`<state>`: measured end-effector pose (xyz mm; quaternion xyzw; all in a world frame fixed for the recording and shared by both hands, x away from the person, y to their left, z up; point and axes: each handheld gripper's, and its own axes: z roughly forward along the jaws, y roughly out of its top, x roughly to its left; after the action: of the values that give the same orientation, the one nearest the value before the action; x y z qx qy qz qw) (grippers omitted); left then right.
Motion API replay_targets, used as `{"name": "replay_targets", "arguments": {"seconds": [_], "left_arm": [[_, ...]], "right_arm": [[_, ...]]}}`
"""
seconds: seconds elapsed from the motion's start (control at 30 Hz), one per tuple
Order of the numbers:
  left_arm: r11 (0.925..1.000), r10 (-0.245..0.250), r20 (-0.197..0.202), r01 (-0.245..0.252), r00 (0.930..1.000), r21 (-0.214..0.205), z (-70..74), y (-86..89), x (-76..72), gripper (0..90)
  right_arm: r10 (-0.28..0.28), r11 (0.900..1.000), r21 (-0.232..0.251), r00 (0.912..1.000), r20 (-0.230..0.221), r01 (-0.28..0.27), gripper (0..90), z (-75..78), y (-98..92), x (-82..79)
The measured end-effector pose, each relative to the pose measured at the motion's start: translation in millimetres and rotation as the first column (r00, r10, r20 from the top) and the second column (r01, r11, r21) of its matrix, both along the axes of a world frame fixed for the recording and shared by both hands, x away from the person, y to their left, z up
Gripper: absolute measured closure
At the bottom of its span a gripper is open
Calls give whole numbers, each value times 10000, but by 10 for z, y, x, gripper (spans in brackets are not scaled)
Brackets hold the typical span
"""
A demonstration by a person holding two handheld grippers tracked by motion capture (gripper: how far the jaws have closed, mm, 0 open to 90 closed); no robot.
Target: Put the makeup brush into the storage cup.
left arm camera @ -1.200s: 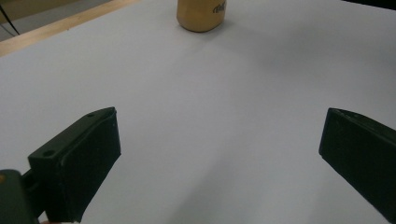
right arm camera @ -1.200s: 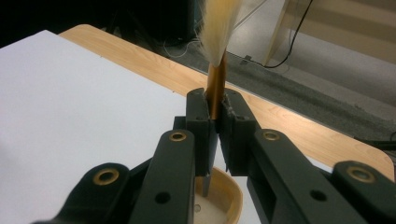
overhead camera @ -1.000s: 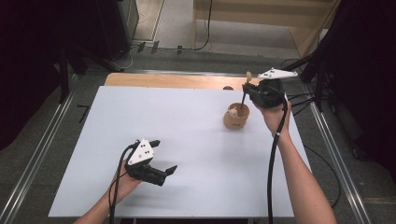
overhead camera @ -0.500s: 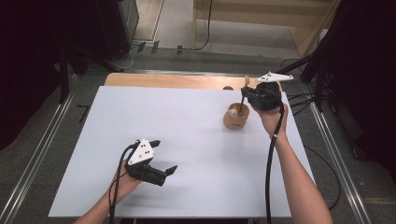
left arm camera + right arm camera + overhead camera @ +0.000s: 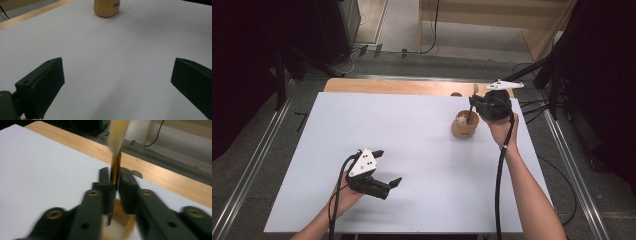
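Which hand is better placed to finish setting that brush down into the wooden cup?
Right. The right gripper hangs over the wooden cup with the brush between its jaws, which have just been opening. The left gripper sits open, far off.

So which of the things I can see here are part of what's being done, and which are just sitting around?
In use:
- brush, standing between the right gripper jaws, which have just been opening
- wooden cup, with the brush's lower end inside it

Just there:
- left gripper, open, over bare table
- wooden board along the far edge
- cables on the floor
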<state>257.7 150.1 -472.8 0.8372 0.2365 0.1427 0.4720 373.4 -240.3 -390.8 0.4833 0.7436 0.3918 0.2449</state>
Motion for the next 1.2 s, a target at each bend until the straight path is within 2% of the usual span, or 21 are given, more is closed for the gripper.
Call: {"name": "replay_targets", "arguments": {"seconds": [0.1,0.17,0.23,0.37,0.8,1.2], "left_arm": [[10000,-6,-69,5,10000,-64,-1,0,0,0],[10000,-5,-67,4,10000,-92,0,-3,-3,0],[9999,9,-37,-9,10000,-102,3,-6,-6,0],[10000,1,-85,-1,10000,-87,8,-6,-4,0],[9996,163,99,-161,9998,-212,52,8,-9,0],[9977,549,326,-535,9980,-427,99,86,-25,0]], "right_arm": [[-311,9995,64,9986,-419,314,373,-16,6,9],[-395,9991,159,9976,-564,405,223,-26,5,5],[-335,9992,200,9975,-622,348,151,-27,-1,-10],[-199,9994,255,9985,-504,212,88,-18,-21,-57],[498,9973,545,9988,-35,-495,15,-71,-74,-338],[1195,9873,958,9897,785,-1268,0,-131,-107,-693]]}}
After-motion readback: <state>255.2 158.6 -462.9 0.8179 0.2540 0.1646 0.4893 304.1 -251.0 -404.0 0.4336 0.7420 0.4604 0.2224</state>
